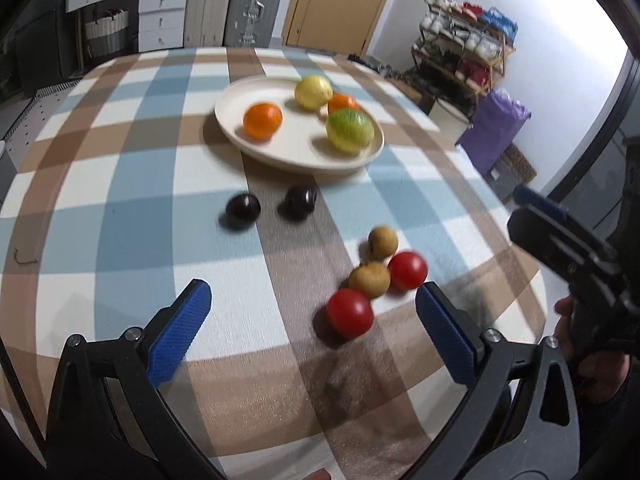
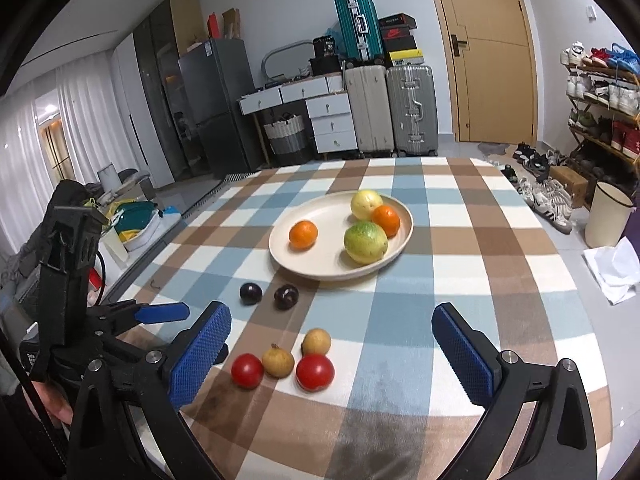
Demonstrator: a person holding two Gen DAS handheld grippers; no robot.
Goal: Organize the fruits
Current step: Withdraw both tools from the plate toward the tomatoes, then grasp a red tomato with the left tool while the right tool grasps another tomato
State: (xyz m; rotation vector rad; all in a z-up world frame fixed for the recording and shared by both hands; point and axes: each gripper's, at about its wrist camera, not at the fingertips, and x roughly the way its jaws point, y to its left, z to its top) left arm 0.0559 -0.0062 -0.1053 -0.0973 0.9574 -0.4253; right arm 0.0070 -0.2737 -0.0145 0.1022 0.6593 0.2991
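A cream plate (image 1: 304, 140) (image 2: 332, 236) holds two oranges (image 1: 263, 120), a yellow fruit (image 1: 313, 92) and a green-yellow fruit (image 1: 350, 131). Two dark plums (image 1: 243, 211) (image 2: 251, 293) lie on the checked cloth in front of it. Nearer me, two red tomatoes (image 1: 350, 313) (image 2: 315, 372) and two brown round fruits (image 1: 369, 279) (image 2: 278, 361) sit in a cluster. My left gripper (image 1: 313, 294) is open low over the cloth, the nearest tomato just inside its right finger. My right gripper (image 2: 331, 316) is open above the cluster with nothing between its pads.
The checked tablecloth (image 2: 460, 240) covers the whole table, whose right edge drops to the floor. Each gripper sits close beside the other: a right gripper finger (image 1: 538, 202) shows at the right of the left wrist view. Suitcases, drawers and a shoe rack (image 2: 600, 112) stand beyond the table.
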